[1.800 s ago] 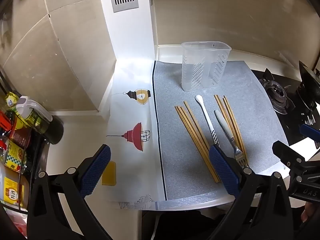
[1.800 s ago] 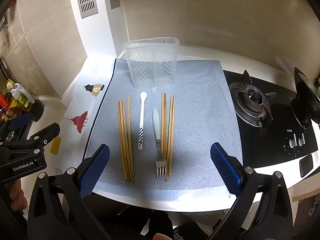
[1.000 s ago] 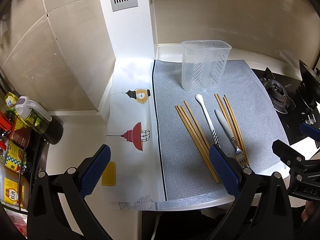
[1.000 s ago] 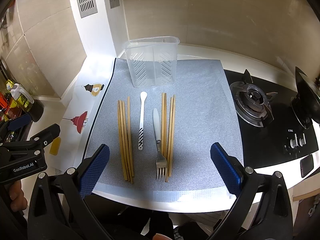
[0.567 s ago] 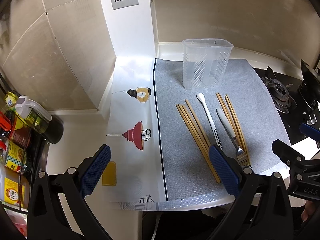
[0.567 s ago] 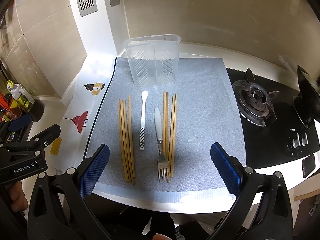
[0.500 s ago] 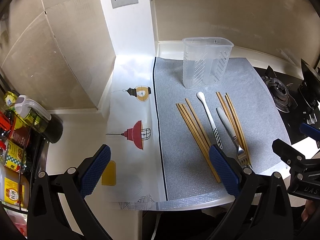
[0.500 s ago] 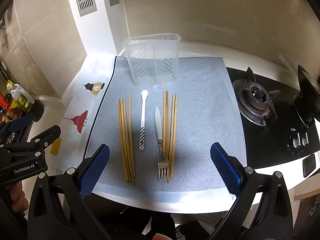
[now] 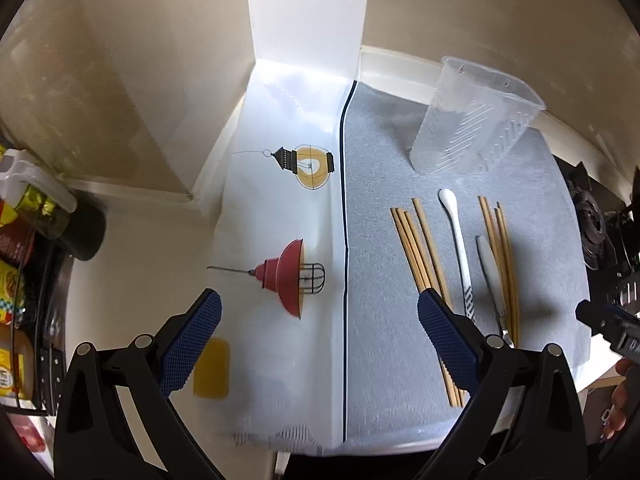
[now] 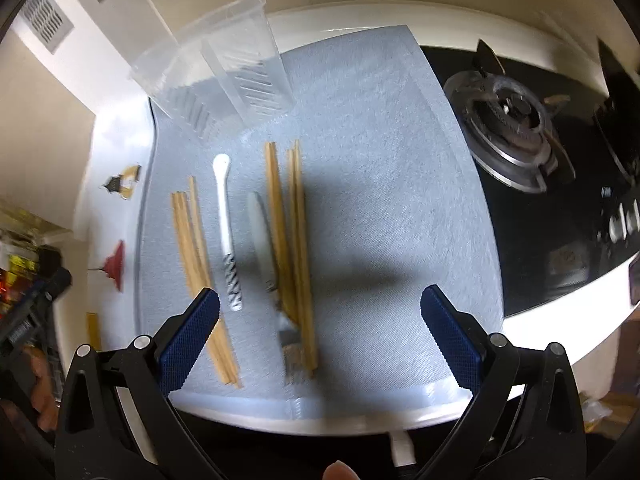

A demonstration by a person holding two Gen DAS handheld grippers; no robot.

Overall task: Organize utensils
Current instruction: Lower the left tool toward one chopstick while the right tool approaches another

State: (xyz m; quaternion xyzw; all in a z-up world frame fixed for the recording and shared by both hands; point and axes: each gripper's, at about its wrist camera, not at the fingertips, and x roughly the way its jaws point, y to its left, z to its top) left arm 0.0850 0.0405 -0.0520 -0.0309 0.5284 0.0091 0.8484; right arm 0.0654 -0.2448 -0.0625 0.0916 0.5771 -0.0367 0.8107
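Note:
On the grey mat point(image 9: 376, 208) point(image 10: 380, 160) lie two bundles of wooden chopsticks, the left bundle point(image 9: 420, 256) point(image 10: 192, 236) and the right bundle point(image 9: 502, 240) point(image 10: 294, 216). Between them lie a white spoon point(image 9: 458, 236) point(image 10: 225, 216) and a white-handled fork point(image 9: 492, 276) point(image 10: 262, 240). A clear plastic utensil holder point(image 9: 472, 120) point(image 10: 216, 68) stands upright at the back of the mat. My left gripper point(image 9: 318, 340) is open and empty above the white mat at the counter's front. My right gripper point(image 10: 318, 332) is open and empty just above the fork's tines and the right bundle's near ends.
A gas hob point(image 10: 516, 120) with its black glass and knobs lies right of the mat. Bottles and jars point(image 9: 24, 216) crowd the far left. A white mat printed with lamps point(image 9: 296, 208) lies left of the grey one. A hand point(image 10: 36, 368) holds the other gripper at left.
Both grippers have moved forward and down toward the counter. The right wrist view has tilted and blurred, and the utensils look much closer. Neither gripper has taken hold of anything.

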